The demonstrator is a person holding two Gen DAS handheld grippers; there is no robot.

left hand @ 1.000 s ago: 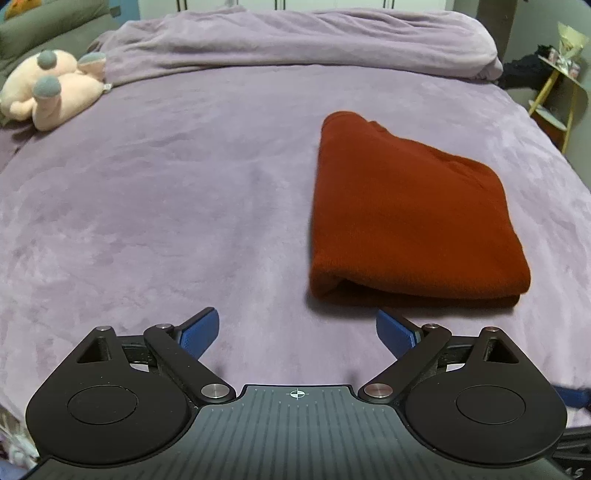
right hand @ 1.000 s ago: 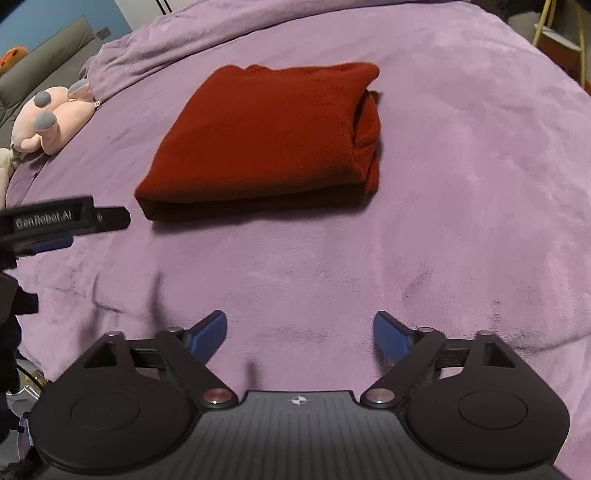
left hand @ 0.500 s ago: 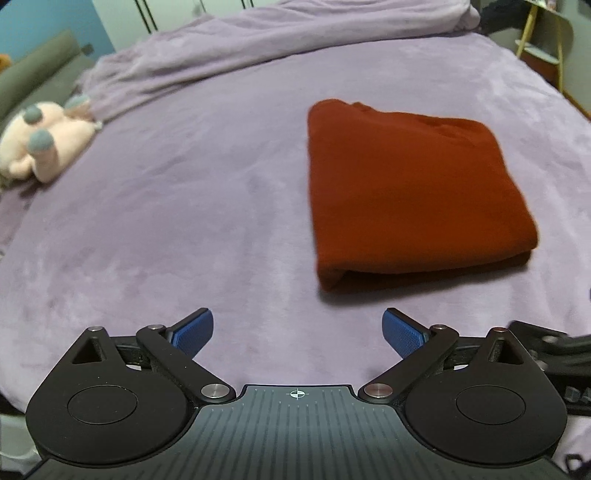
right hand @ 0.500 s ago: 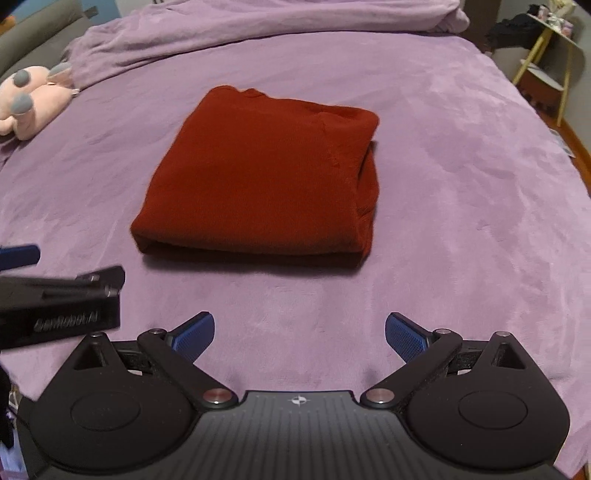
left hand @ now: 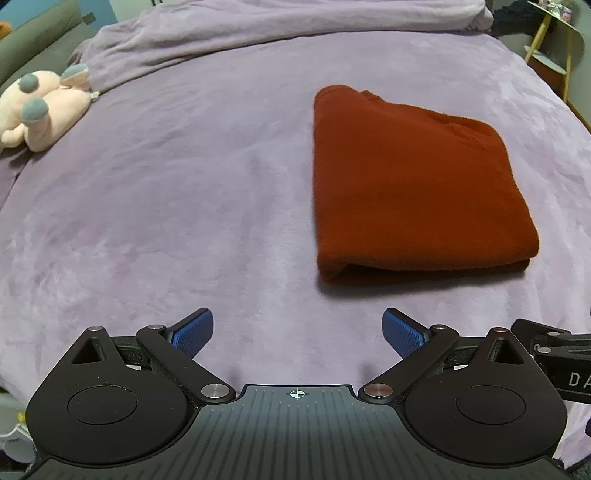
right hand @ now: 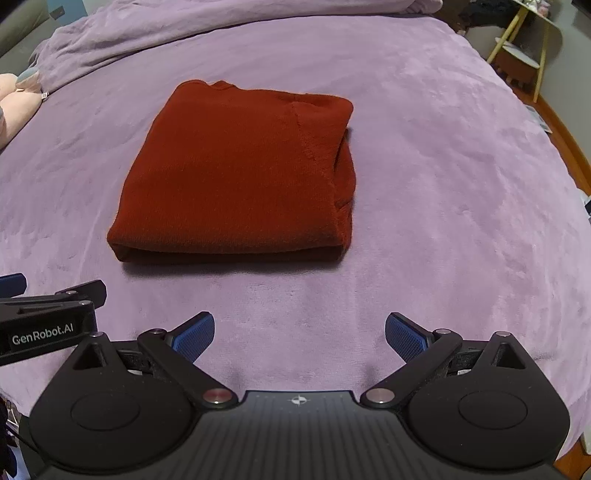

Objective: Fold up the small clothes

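Observation:
A rust-red garment [left hand: 410,184] lies folded into a thick rectangle on the purple bedspread [left hand: 184,184]; it also shows in the right wrist view [right hand: 240,173]. My left gripper [left hand: 297,334] is open and empty, near the bed's front edge, below and left of the garment. My right gripper [right hand: 299,336] is open and empty, just in front of the garment's near folded edge. The right gripper's body shows at the right edge of the left wrist view [left hand: 554,354]. The left gripper shows at the left of the right wrist view [right hand: 48,317].
A pink plush toy [left hand: 40,107] lies at the bed's far left. A bunched purple blanket [left hand: 295,18] runs along the back. A yellow-legged side table [right hand: 524,48] stands off the bed's right side, over a wooden floor [right hand: 569,147].
Both grippers have shifted slightly; the garment now sits a bit lower and closer in both views. It stays folded and untouched. Both grippers stay open.

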